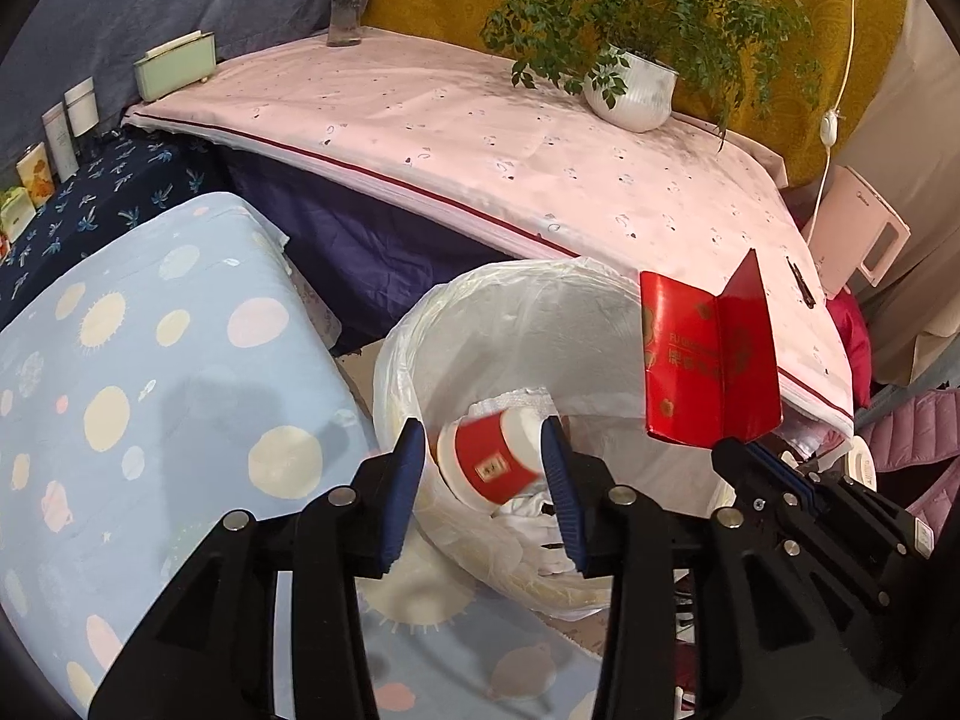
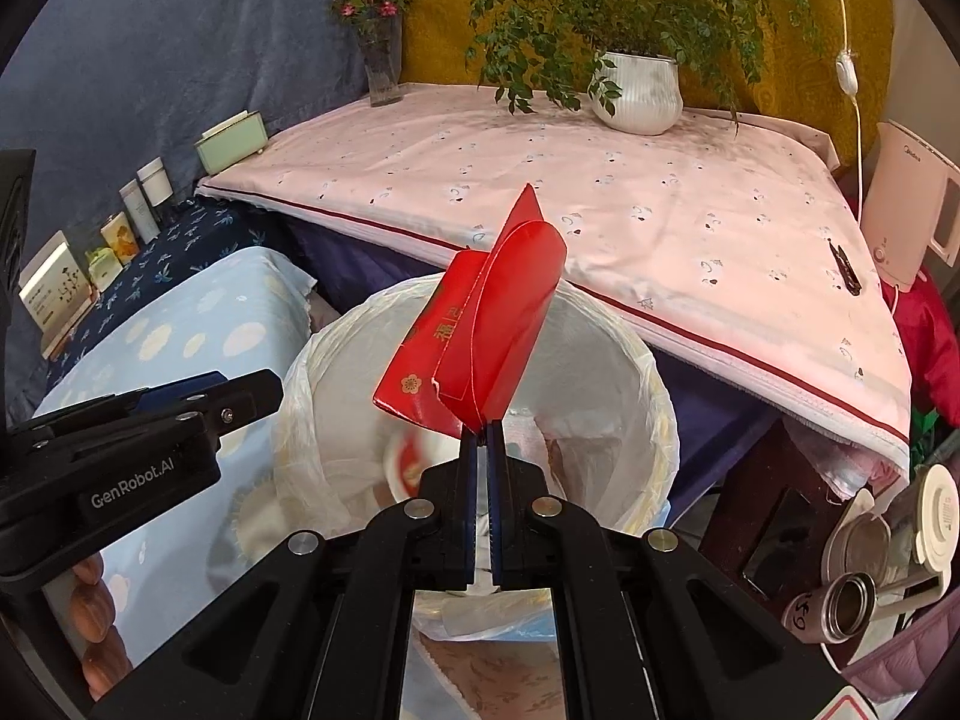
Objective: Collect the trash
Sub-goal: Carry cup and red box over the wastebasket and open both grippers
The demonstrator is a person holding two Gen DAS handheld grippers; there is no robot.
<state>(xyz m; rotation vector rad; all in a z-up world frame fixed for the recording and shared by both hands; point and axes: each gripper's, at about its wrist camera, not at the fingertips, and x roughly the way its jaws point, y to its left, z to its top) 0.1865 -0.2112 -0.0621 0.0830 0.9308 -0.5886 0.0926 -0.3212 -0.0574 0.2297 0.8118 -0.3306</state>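
Note:
A white bin lined with a plastic bag [image 1: 420,324] [image 2: 651,396] stands on the floor below both grippers. My left gripper [image 1: 486,456] [image 2: 240,393] is open above the bin. A red-and-white paper cup [image 1: 489,459] lies blurred between and beyond its fingers, inside the bin on crumpled white trash; the pads do not touch it. The cup [image 2: 408,462] is also a blur in the right wrist view. My right gripper [image 2: 483,429] [image 1: 747,450] is shut on the lower edge of a flattened red carton [image 2: 480,324] [image 1: 708,354], holding it upright over the bin.
A table under a pink cloth [image 1: 480,138] [image 2: 660,210] stands behind the bin, with a potted plant [image 2: 639,90], a flower vase [image 2: 384,72] and a kettle [image 2: 906,210]. A blue dotted cushion [image 1: 150,390] lies left. Metal tins [image 2: 852,600] lie lower right.

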